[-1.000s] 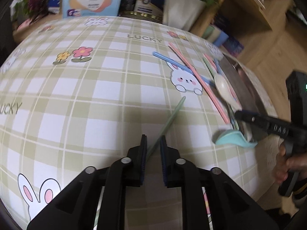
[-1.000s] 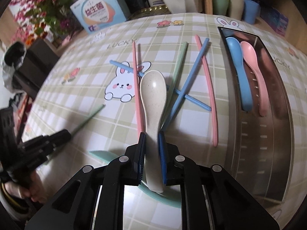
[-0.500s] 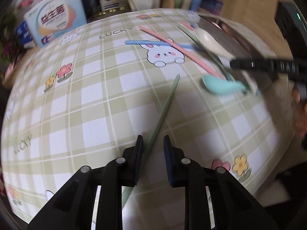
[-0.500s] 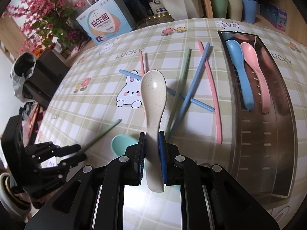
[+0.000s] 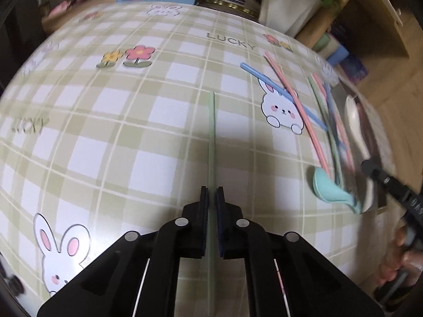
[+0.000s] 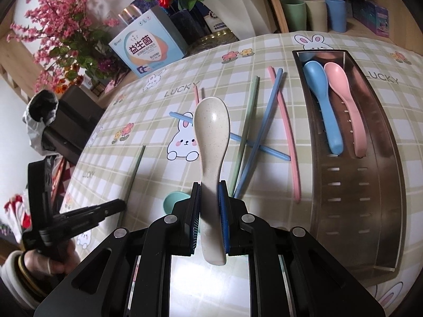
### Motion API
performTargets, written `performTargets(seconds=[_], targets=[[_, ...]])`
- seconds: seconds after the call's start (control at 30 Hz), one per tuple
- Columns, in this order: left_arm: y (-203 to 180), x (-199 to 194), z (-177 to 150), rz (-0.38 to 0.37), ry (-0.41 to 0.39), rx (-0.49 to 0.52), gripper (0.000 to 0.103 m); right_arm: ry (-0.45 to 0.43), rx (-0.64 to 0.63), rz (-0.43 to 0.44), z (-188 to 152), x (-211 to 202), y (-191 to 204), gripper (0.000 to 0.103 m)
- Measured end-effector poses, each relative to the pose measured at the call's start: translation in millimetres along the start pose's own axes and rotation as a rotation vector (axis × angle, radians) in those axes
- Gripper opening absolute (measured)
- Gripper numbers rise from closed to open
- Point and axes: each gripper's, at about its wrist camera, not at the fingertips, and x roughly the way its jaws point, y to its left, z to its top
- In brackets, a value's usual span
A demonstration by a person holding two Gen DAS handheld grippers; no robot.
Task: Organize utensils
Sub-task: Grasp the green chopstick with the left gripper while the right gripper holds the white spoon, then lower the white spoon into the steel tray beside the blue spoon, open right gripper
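Fingers of the right gripper (image 6: 208,190) pinched the cream spoon (image 6: 211,142) by its handle, bowl toward twelve o'clock, above the table. At two o'clock sat the metal tray (image 6: 391,185). The left gripper (image 5: 212,195) clamped a green chopstick (image 5: 211,134), pointing toward twelve.

Your checked bunny tablecloth (image 6: 264,47) carries the steel tray (image 6: 380,174) at its right side, and left of that tray lie loose pink, blue and green chopsticks (image 6: 284,129) in a crossed heap, plus a teal spoon (image 5: 330,187) nearer you.
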Motion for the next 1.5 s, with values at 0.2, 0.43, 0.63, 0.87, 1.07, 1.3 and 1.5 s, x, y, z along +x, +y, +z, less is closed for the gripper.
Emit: performTargets(seconds=[0.2, 0.43, 0.63, 0.87, 1.07, 1.3, 1.5], targets=[[-16.3, -0.9, -6.5, 0.055, -0.004, 0.122, 0.014, -0.027, 0.026, 0.010, -1.1, -8.0, -8.7, 0.014], [-15.3, -1.9, -13.1, 0.086, -0.052, 0.140, 0.006, -0.028, 0.028, 0.020, -3.6, -7.6, -8.2, 0.014], [2.8, -20.1, -6.3, -0.004, -0.105, 0.012, 0.005, -0.044, 0.039, 0.016, -3.4, -12.5, -12.5, 0.014], [-4.9, -37.5, 10.4, -0.083, -0.157, -0.050, 0.005, -0.083, 0.058, 0.001, 3.6, -23.2, -22.6, 0.014], [-20.0, -46.0, 21.1, -0.139, -0.179, -0.057, 0.005, -0.106, 0.080, -0.107, 25.5, -32.9, -55.6, 0.014], [-34.6, -50.0, 28.7, -0.183, -0.191, -0.053, 0.005, -0.045, 0.083, -0.285, 70.0, -13.6, -95.6, 0.014], [-31.7, -49.7, 31.1, -0.191, -0.197, -0.066, 0.005, 0.032, 0.050, -0.368, 85.8, 7.8, -101.2, 0.014]])
